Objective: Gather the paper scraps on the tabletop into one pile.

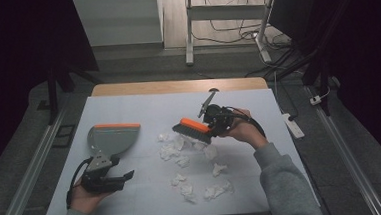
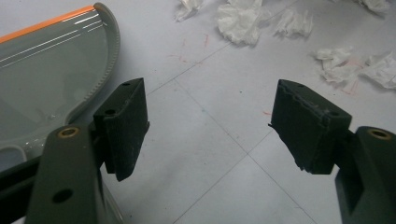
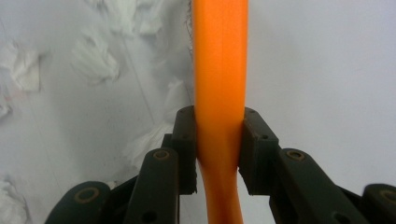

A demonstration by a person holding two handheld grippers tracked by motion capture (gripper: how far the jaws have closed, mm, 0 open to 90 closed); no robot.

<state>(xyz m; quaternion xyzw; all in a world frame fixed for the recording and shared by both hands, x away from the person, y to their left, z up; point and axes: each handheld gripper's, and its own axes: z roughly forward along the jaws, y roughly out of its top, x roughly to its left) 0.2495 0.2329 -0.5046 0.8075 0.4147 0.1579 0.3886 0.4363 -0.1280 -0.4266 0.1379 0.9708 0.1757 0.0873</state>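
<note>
Orange-backed, dark-bristled brush (image 1: 192,130) is showing bright over white paper scraps (image 1: 181,160); grey dustpan (image 1: 111,139) is wearing an orange edge, all lying on a pale white-grey table (image 1: 128,109).

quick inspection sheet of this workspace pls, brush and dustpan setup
surface: white table top, faint red marks in places
job's things: orange-backed brush clamped in the right gripper, bristles by the paper scraps; grey dustpan with orange edge lies flat at left
clutter: crumpled white scraps scattered mid-table, none in the dustpan
grippers: left gripper open over bare table, just beside the dustpan; right shut on the brush handle
cables: black cable trails from the left gripper; loose wires on the floor behind
surroundings: white desk frame, power strip right of the table
</note>
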